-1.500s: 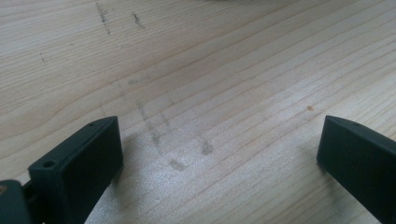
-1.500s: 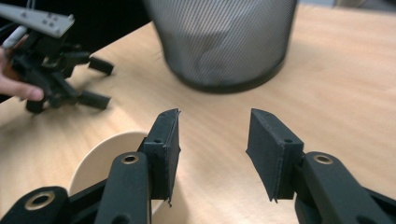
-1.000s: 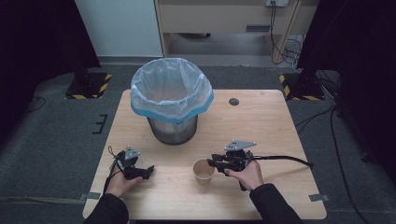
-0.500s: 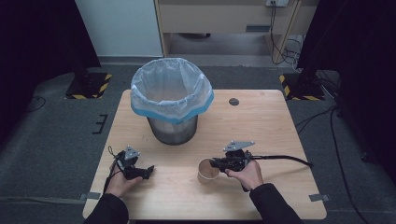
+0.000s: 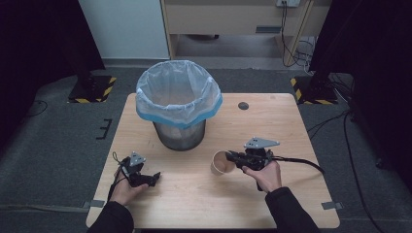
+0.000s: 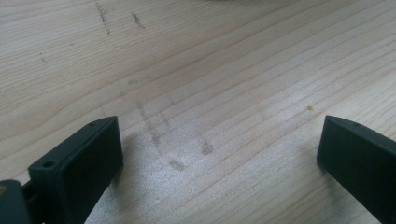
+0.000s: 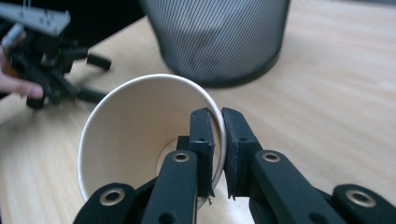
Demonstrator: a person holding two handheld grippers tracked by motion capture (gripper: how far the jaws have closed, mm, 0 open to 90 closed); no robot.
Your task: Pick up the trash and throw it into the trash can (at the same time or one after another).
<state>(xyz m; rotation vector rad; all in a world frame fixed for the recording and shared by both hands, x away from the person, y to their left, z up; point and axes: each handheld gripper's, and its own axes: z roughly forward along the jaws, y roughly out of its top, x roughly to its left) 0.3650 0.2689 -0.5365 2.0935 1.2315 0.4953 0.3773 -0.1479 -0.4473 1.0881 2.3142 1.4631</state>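
Between the right gripper's [image 7: 215, 140] 2 jaws, just clamped together, sits the wall of the tan paper cup [image 7: 140, 135], 1 jaw inside. Next: carry it over the lined mesh bin [image 5: 178, 104]. Left gripper [image 6: 219, 154] gapes empty.

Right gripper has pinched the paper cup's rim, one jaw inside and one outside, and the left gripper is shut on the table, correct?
Not quite: the left gripper is open, jaws wide apart over bare table, as the left gripper view shows. The right gripper does pinch the paper cup rim.
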